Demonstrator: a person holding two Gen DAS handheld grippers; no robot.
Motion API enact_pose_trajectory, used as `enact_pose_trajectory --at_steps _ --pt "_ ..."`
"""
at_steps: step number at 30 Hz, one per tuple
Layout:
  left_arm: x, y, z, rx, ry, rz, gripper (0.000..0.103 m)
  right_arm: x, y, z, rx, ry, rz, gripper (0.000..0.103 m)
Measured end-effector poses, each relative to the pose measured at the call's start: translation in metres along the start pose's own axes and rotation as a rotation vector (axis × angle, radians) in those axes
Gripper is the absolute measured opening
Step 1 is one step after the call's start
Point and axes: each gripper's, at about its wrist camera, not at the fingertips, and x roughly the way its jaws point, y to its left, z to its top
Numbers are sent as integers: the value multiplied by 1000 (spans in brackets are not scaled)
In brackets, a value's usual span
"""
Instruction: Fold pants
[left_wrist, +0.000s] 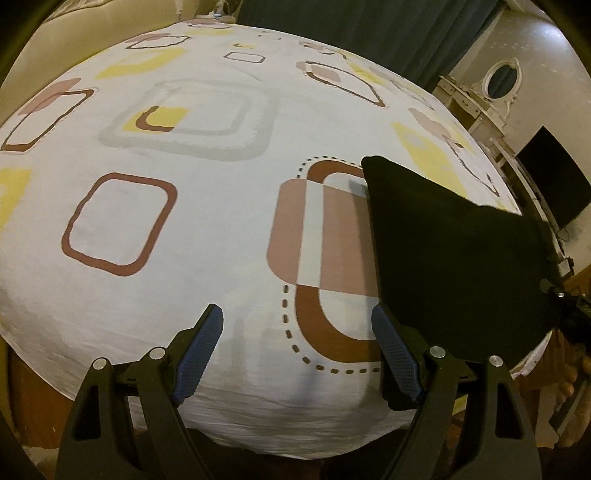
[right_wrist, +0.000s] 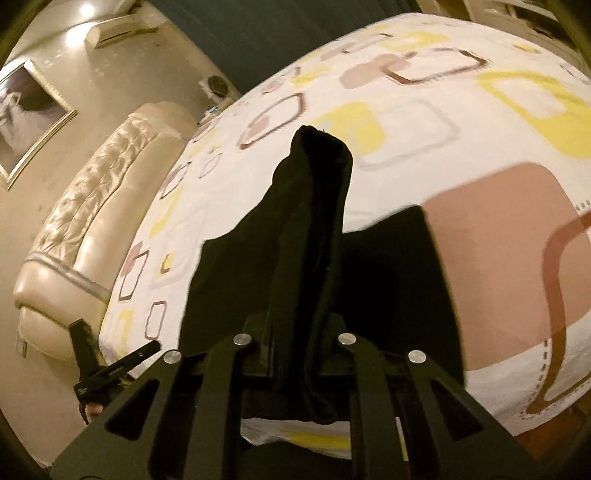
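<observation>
Right hand-held gripper (right_wrist: 295, 325) fingertips under black pants (right_wrist: 314, 229) (far sheet (right_wrist: 424, 122) pattern blurred w/ motion)

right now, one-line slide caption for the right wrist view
Right gripper shut on a bunched edge of black pants, raised above a patterned bedsheet.

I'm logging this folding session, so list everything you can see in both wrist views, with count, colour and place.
pants: one, black, partly lifted off the bed's near right side
bedsheet: one, white with brown, pink and yellow squares, covering the bed
headboard: one, cream, tufted, at the bed's far end
curtain: one, dark teal, behind the bed
framed picture: one, on the wall
air conditioner: one, white, high on the wall
left gripper: open, empty, over the sheet
right gripper: shut on the pants
</observation>
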Motion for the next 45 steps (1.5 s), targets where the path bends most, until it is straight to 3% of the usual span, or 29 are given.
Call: enact_pose_trajectory --at_steps 6,9,19,35,38,40,42,45 --pt "3 -9 -2 27 11 -18 81 26 -50 -14 101 53 -28 13" --pt "5 -12 -4 35 14 -28 81 34 -70 -21 169 50 33 13" --pt "9 -16 -7 65 24 -16 82 35 -88 -24 227 40 126 13" --pt "12 -19 -11 91 32 -4 82 3 -119 -31 307 -9 120 15" --pt "13 -20 -11 93 34 -12 81 -16 -128 -29 312 -47 19 21" --pt "13 -21 -11 90 35 -27 82 -32 -135 -28 323 -73 -21 33" --pt "12 -22 -10 80 37 -54 81 -48 -138 -25 339 -114 -34 54" --pt "10 -24 -9 58 44 -124 81 -80 -137 -18 346 -208 -7 71"
